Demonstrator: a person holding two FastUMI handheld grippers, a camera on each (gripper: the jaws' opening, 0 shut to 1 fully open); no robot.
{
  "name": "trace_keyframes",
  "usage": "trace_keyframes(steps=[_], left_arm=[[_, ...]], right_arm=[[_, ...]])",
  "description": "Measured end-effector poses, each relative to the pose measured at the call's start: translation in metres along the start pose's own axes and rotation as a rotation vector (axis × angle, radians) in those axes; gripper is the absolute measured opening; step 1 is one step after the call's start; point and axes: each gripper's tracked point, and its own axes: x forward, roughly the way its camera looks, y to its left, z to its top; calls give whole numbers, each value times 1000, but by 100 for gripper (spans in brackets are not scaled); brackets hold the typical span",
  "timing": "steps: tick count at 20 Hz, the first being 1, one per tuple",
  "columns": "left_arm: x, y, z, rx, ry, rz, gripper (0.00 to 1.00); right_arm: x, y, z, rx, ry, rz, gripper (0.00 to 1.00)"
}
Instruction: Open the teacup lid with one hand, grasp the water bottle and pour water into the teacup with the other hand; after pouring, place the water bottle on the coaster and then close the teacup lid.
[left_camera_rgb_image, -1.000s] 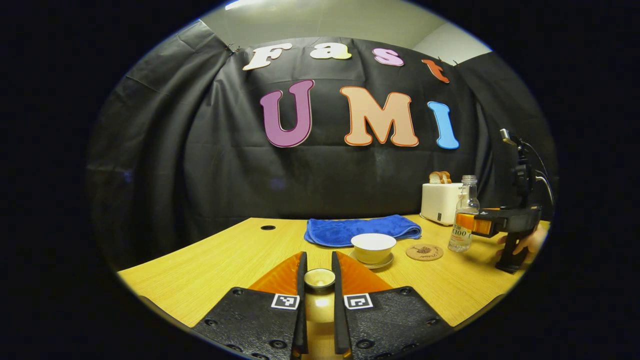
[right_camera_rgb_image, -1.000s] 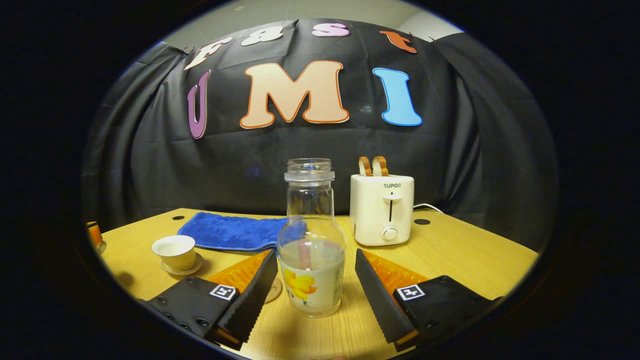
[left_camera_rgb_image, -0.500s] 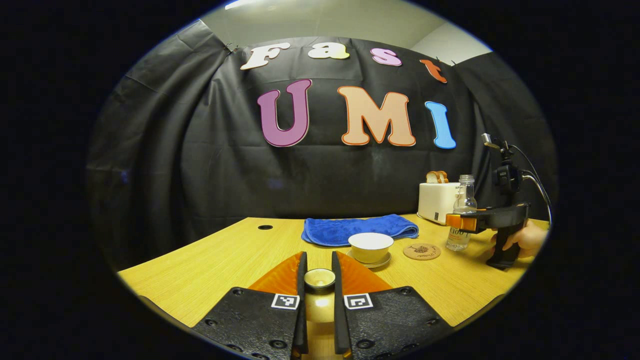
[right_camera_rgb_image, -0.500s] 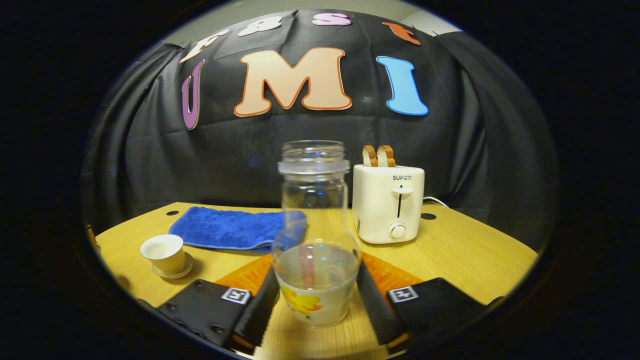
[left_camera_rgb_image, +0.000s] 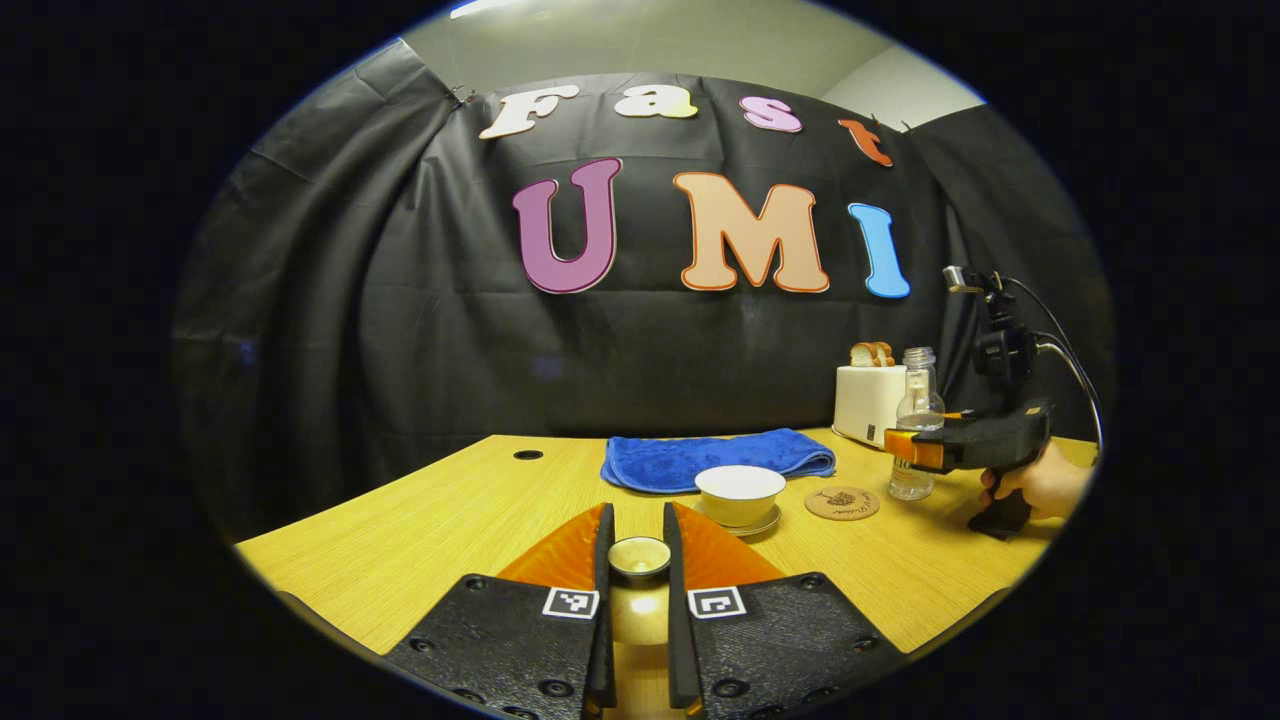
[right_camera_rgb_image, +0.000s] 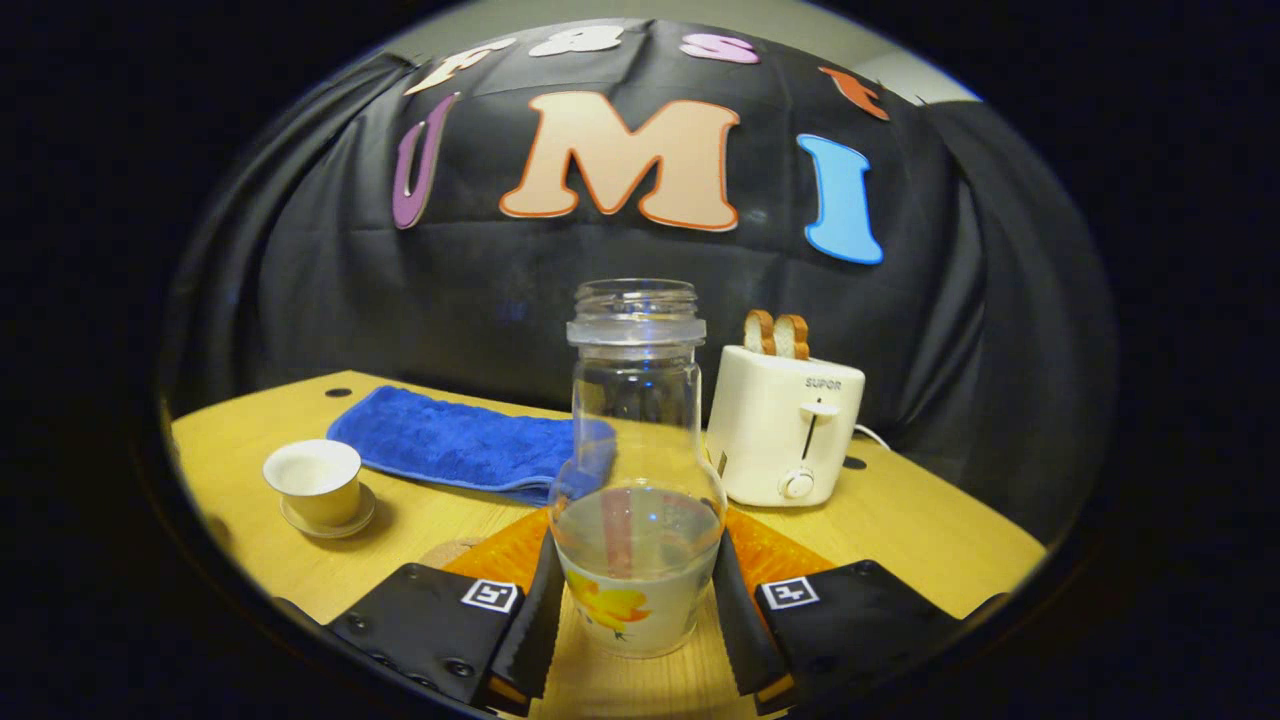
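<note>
My left gripper (left_camera_rgb_image: 637, 516) is shut on the small round teacup lid (left_camera_rgb_image: 640, 557), held low over the near side of the table. Beyond it the white teacup (left_camera_rgb_image: 740, 490) stands uncovered on its saucer, with the round cork coaster (left_camera_rgb_image: 842, 502) to its right. In the right gripper view, my right gripper (right_camera_rgb_image: 637, 600) is shut on the lower body of the capless clear water bottle (right_camera_rgb_image: 637, 470), which is upright and partly filled. The teacup (right_camera_rgb_image: 313, 482) sits far left there. From the left gripper view, the right gripper (left_camera_rgb_image: 915, 450) and a hand (left_camera_rgb_image: 1040, 482) hold the bottle (left_camera_rgb_image: 915, 415) just right of the coaster.
A folded blue towel (left_camera_rgb_image: 715, 458) lies behind the teacup. A white toaster (right_camera_rgb_image: 790, 425) with bread slices stands at the back right, close behind the bottle. The wooden table (left_camera_rgb_image: 450, 520) has a cable hole at the back left.
The right gripper's fingers, open around the bottle a second ago, have come together on it, and that view has tilted slightly. The left gripper has kept still with the lid.
</note>
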Motion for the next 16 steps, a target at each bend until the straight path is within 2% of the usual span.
trace_keyframes(steps=[3, 10, 16], left_arm=[[1, -1, -1, 0, -1, -6, 18], [4, 9, -1, -1, 0, 4, 18], [3, 15, -1, -1, 0, 9, 18]], right_arm=[[5, 12, 5, -174, -10, -12, 72], [9, 53, 12, -715, -36, -5, 72], [7, 98, 22, -1047, -85, 24, 72]])
